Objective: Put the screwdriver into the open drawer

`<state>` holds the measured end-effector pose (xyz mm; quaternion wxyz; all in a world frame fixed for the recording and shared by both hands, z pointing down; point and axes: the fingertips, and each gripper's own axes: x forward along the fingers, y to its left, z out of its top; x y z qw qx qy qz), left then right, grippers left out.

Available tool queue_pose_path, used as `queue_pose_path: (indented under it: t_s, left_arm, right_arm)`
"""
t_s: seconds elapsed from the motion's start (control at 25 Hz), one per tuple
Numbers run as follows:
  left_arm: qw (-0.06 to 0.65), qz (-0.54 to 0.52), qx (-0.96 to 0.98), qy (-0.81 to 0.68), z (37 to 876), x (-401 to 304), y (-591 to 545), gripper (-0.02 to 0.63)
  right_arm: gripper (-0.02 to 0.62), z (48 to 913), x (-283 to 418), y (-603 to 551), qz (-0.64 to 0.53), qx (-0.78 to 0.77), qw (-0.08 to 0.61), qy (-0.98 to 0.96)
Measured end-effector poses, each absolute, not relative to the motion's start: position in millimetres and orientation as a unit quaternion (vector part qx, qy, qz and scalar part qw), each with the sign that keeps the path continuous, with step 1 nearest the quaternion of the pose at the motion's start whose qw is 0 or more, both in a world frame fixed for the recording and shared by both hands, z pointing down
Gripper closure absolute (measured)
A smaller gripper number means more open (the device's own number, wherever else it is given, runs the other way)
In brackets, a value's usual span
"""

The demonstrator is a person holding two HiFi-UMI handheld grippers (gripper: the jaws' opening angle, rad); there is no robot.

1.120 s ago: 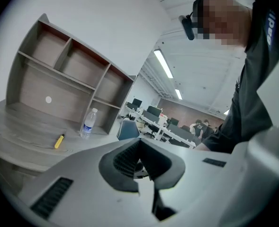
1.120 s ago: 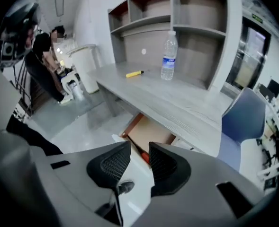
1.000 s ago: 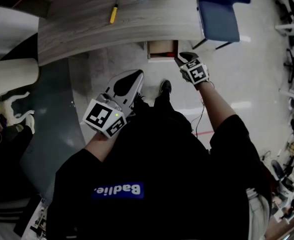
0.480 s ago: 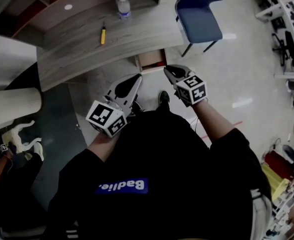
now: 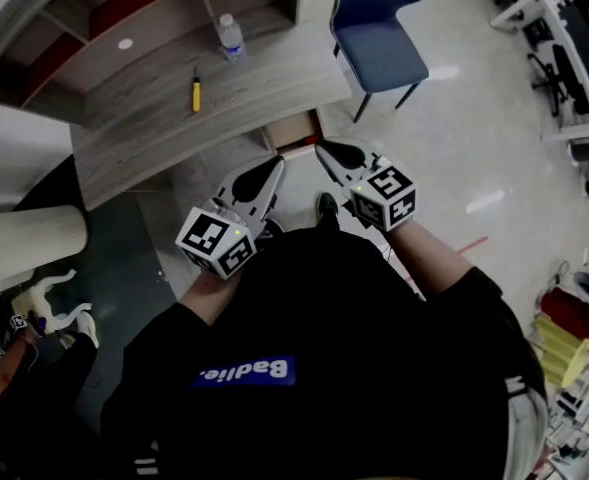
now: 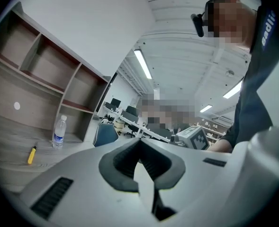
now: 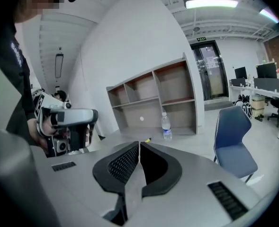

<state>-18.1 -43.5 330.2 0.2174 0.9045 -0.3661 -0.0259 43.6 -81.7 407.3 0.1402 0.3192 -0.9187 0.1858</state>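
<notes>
The screwdriver (image 5: 195, 92) lies flat on the curved wooden desk (image 5: 144, 128). In the head view its long axis runs away from the person, toward the shelf unit (image 5: 164, 3) behind the desk. The yellow handle is the nearer end and a short dark end is the farther one.

It lies ahead of the left gripper (image 5: 273, 164) and off to that gripper's left, well apart from the tips. It is farther still from the right gripper (image 5: 323, 149). In the left gripper view the screwdriver (image 6: 31, 155) shows low at the left, well clear of the jaws, and left of the water bottle (image 6: 58, 132). In the right gripper view it is a small yellow mark (image 7: 148, 139) straight ahead, just above the jaw tips, with the bottle (image 7: 166, 126) just to its right.

The left gripper (image 6: 139, 144) has its pads pressed together on nothing. The right gripper (image 7: 139, 146) has its jaws closing, only a thin slit left between the pads, and nothing in it.

Both grippers hover side by side in front of the person. The open drawer (image 5: 292, 133) sits under the desk edge, just ahead of the two sets of tips and between them. A blue chair (image 5: 376, 40) stands ahead and to the right of the right gripper.
</notes>
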Motion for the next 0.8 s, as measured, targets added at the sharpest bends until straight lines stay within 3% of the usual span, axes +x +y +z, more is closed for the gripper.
queue_pose_path:
  t_s: [0.36,0.8]
  left_arm:
    - [0.206,-0.024,0.911,-0.355,327,-5,-45,0.603]
    - [0.21,-0.018,0.912,-0.352,329,0,-43,0.604]
  right_arm:
    - [0.566,368,37,-74,0.158,0.309,0.095,-0.933]
    - [0.566,361,35,-71,0.155,0.291,0.089,-0.94]
